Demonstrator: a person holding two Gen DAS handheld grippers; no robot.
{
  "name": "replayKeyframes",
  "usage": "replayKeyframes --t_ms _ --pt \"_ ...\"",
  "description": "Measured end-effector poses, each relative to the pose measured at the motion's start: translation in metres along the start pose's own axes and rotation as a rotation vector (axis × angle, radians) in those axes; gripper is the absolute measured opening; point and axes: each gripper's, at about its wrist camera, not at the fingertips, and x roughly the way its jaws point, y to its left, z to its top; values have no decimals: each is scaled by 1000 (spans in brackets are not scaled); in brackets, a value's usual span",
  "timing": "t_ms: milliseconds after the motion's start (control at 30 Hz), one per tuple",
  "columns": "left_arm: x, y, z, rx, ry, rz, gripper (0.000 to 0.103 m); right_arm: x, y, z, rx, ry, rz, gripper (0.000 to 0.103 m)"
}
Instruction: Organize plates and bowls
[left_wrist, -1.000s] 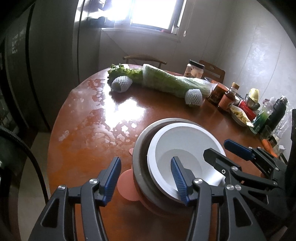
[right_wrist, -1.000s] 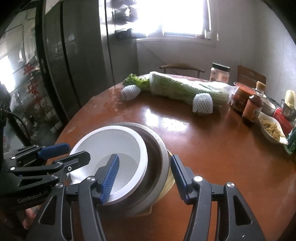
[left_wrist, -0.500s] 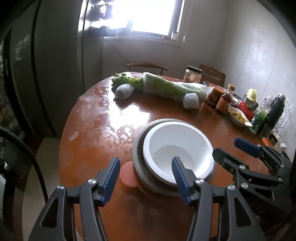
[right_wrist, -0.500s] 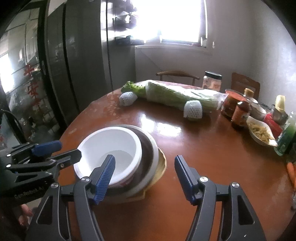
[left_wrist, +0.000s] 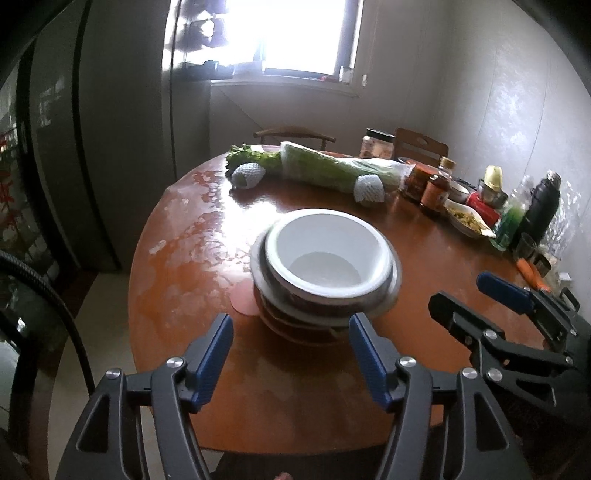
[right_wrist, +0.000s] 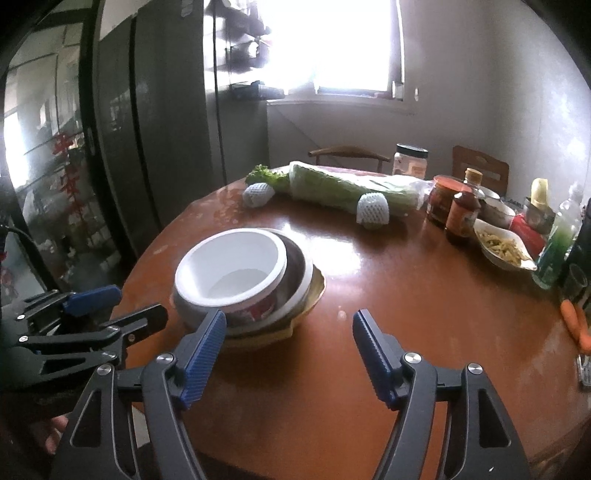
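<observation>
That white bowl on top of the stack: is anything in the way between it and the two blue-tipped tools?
Nothing visible. The round white bowl sits nested in the grey bowl, and only bare brown wooden table lies between the stack and the left tool and right tool. Both tools' jaws have just been opening, with nothing between them.

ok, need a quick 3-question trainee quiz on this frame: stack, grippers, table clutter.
1. True or false: the white bowl sits on top of the stack.
2. The left gripper holds: A) the bowl B) a plate C) nothing.
3. What lies just behind the two foam-netted fruits?

Key: 1 true. 2 C; both it and the right gripper are open, clear of the stack, jaws just widened. 3 a wrapped cabbage.
</observation>
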Motion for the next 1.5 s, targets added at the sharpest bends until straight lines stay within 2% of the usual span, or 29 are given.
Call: replayKeyframes --t_ms 267,667,1500 --pt "1 -15 -20 20 21 2 69 -19 -16 -23 36 -20 -47 73" --pt "10 -9 -40 -17 51 64 72 -21 -19 -57 39 24 -30 74" --pt "13 -14 -52 7 72 74 72 -15 -13 -70 31 61 -27 74"
